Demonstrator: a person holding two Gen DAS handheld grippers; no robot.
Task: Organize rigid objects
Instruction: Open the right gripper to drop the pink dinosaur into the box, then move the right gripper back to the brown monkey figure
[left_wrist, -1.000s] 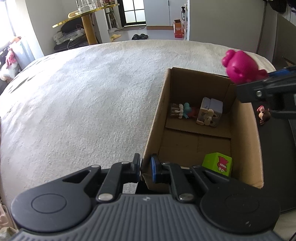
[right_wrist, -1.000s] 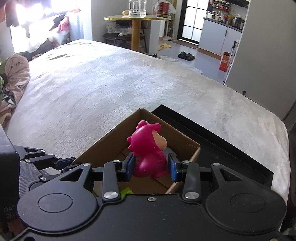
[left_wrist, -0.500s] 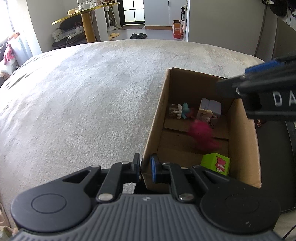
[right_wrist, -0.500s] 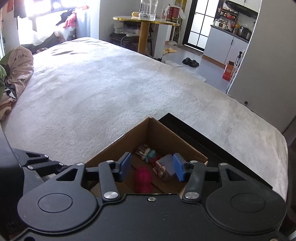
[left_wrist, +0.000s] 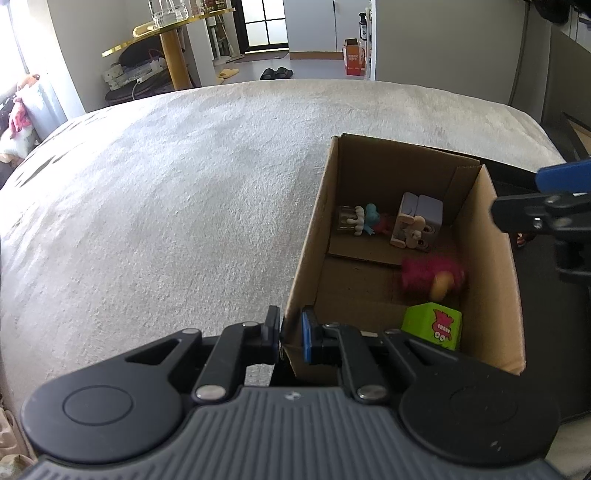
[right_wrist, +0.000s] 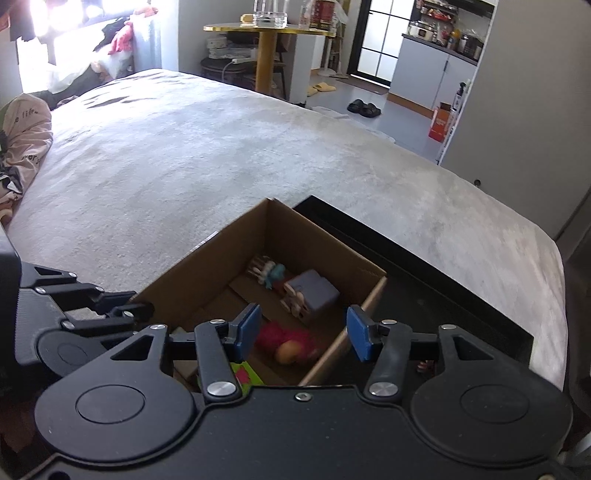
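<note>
An open cardboard box (left_wrist: 314, 236) stands on the pale bed cover. My left gripper (left_wrist: 290, 330) is shut on the box's near corner wall. Inside lie a blurred pink toy figure (left_wrist: 428, 277), a green cube (left_wrist: 434, 325), a grey block toy (left_wrist: 419, 221) and a small blue-and-white figure (left_wrist: 364, 219). My right gripper (right_wrist: 301, 334) is open and empty above the box (right_wrist: 207, 273), over the pink figure (right_wrist: 288, 341). The right gripper also shows at the right edge of the left wrist view (left_wrist: 546, 206).
A black tray (right_wrist: 424, 277) lies right of the box, with a small brown figure (right_wrist: 423, 365) on it. The pale bed cover (left_wrist: 166, 192) spreads to the left and beyond. A gold round table (right_wrist: 266, 44) and a kitchen stand far behind.
My right gripper opened and let go of the pink figure, which dropped into the box and lies on its floor. My left gripper kept its hold on the box corner.
</note>
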